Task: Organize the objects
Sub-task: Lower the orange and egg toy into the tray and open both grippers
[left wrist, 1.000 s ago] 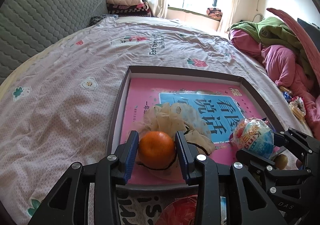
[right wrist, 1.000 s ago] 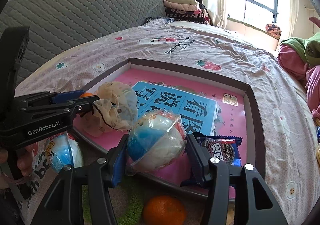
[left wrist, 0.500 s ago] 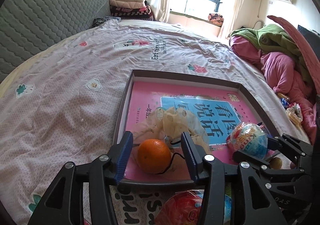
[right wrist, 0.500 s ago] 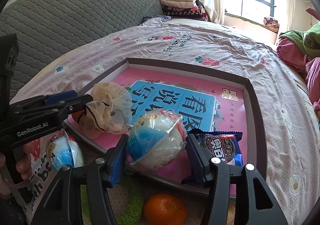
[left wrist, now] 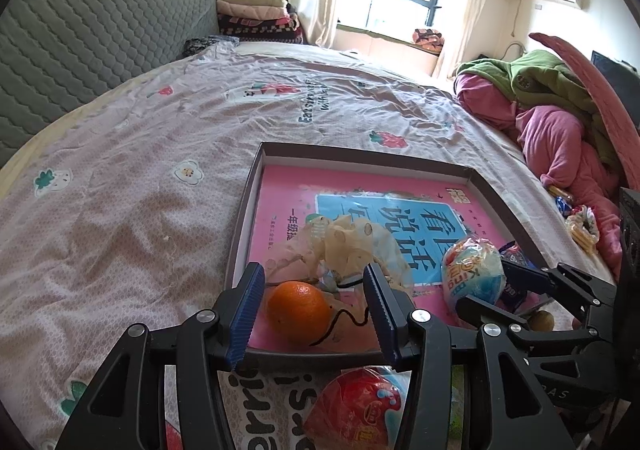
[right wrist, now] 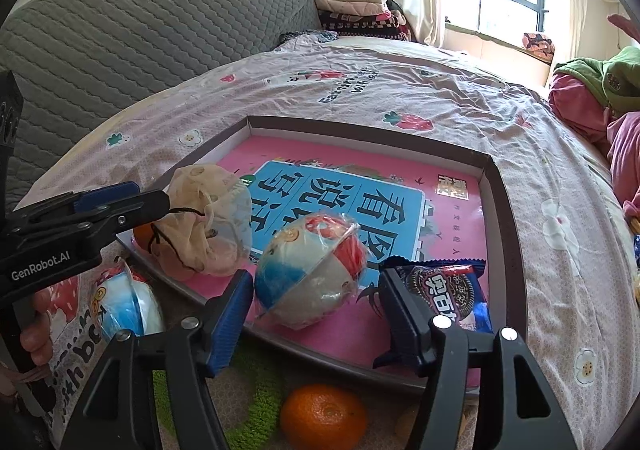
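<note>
1. The wide bed under a mauve floral-print sheet (left wrist: 132,186) serves as the work surface; being soft, it lets round things settle instead of rolling
2. The shallow brown cardboard box lid lined with a pink and blue children's book cover (right wrist: 498,186) lies flat near the bed's front edge, within reach of both tools, and looks to be the collecting place, its low rim fencing items in
3. The left gripper (left wrist: 316,308) hangs at the tray's near left corner with its blue-padded jaws spread, touching nothing
4. The right gripper (right wrist: 316,312) is likewise parted at the near rim, its pads clear of the toy between them
5. The beige mesh drawstring pouch (left wrist: 348,242) slumps inside the tray, its black cord trailing forward
6. The plastic-wrapped red, white and blue toy ball (right wrist: 310,274) rests on the tray floor, apparently just set down
7. The blue foil cookie packet (right wrist: 448,290) lies flat just right of it
8. The round orange tangerine (left wrist: 298,310) sits in the tray between the left jaws, free of them
9. A second orange tangerine (right wrist: 324,416) and a second wrapped toy ball (right wrist: 124,302) wait outside the rim, probably next to go in
</note>
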### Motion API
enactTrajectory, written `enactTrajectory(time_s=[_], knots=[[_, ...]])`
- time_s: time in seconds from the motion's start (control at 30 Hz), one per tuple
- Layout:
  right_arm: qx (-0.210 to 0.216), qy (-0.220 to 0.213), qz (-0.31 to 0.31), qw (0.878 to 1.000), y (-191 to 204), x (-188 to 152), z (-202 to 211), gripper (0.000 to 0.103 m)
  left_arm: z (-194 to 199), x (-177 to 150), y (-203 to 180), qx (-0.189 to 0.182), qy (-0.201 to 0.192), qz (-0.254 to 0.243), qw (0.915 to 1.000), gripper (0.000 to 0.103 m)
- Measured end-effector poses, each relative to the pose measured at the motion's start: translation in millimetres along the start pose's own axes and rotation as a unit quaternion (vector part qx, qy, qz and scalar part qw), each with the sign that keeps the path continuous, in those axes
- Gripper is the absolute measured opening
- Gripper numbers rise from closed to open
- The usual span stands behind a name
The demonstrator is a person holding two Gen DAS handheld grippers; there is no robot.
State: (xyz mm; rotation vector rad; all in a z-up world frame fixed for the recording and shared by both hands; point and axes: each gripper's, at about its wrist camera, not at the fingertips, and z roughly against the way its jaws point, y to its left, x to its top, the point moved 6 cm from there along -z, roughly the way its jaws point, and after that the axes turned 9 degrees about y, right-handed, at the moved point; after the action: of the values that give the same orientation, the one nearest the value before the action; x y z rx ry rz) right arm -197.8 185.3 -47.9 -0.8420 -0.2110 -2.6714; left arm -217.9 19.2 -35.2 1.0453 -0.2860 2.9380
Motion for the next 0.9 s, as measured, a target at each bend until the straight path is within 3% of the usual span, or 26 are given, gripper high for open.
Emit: enactTrajectory(time_s=[0.9], knots=[[-0.003,-0.032,-0.012,0.999,-8.9,4.5,33.5,0.066,28.8,-13.4,-9.7,0.001,-0.009,0.006,0.9999,0.060]])
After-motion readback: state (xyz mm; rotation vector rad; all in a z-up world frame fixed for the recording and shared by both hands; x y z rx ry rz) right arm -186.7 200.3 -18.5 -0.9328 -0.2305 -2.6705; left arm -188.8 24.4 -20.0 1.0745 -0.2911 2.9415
